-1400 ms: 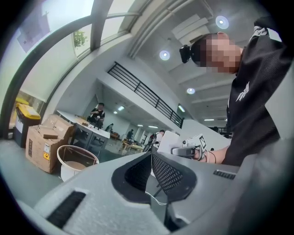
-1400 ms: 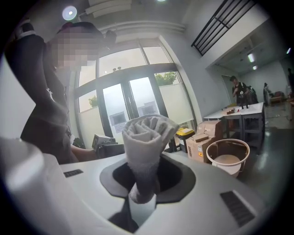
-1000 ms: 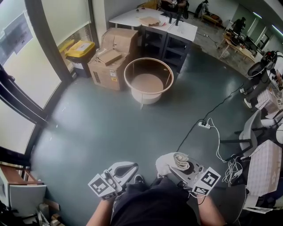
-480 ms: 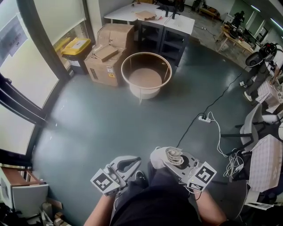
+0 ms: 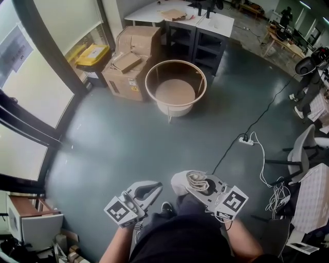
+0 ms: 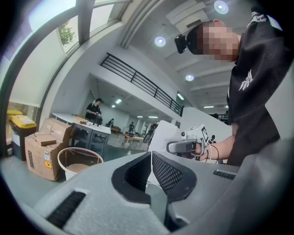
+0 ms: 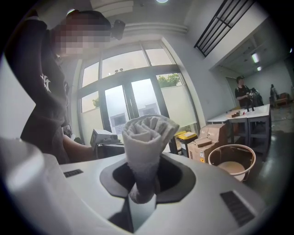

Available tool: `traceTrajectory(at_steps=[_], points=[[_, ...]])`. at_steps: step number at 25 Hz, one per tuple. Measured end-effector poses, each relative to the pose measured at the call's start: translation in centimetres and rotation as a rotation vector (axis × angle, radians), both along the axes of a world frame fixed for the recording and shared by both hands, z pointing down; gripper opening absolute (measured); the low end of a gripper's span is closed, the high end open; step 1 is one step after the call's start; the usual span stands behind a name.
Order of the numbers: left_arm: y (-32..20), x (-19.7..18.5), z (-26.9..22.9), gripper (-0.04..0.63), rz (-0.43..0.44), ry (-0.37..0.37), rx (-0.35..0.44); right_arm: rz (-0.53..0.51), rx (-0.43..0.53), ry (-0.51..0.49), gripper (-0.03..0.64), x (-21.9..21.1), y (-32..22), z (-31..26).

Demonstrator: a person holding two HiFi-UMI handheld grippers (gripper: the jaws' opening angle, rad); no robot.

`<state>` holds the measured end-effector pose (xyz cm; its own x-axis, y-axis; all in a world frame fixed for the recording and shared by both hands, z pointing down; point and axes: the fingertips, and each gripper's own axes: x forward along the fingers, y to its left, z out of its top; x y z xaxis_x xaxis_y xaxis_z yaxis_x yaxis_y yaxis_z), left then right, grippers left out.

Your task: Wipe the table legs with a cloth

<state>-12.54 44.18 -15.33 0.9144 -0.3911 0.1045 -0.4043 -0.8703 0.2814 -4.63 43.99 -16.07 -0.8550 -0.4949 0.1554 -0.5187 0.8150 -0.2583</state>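
My right gripper (image 7: pixel 143 186) grips the rolled white cloth (image 7: pixel 146 133), my left gripper (image 6: pixel 150 160) is closed empty: I should approach the round wooden table (image 5: pixel 176 61) at 12 o'clock.

Cardboard boxes (image 5: pixel 134 59): stacked by the window wall, top flaps open.
Bin (image 5: pixel 92 55): yellow lid, just left of the boxes.
Desks (image 5: pixel 198 15): white tops, behind the boxes.
Power strip (image 5: pixel 245 139): on the grey floor (image 5: pixel 118 133), cables trailing right.
Chair (image 5: pixel 303 154): near the right edge.
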Motion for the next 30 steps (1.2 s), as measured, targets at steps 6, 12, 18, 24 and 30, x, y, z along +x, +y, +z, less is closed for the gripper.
traceTrajectory(at_steps=[6, 12, 18, 24, 30], points=[[-5.4, 3.7, -1.4, 0.009, -0.004, -0.042, 0.039, -0.025, 0.035, -0.005, 0.078, 3.8, -5.4, -0.7], [-10.0, 7.5, -2.9, 0.009, -0.029, -0.076, 0.070, -0.063, 0.062, -0.027, 0.078, 7.5, -9.5, -1.5], [-12.8, 9.1, -3.0, 0.009, -0.076, -0.118, 0.059, -0.128, 0.056, -0.026, 0.078, 9.6, -12.3, -1.1], [-15.0, 11.2, -2.6, 0.009, -0.091, -0.140, 0.050, -0.163, 0.061, -0.027, 0.078, 11.9, -14.2, -0.7], [-16.3, 13.5, -3.0, 0.009, -0.072, -0.158, 0.071, -0.144, 0.049, -0.041, 0.078, 14.1, -15.3, 0.1]])
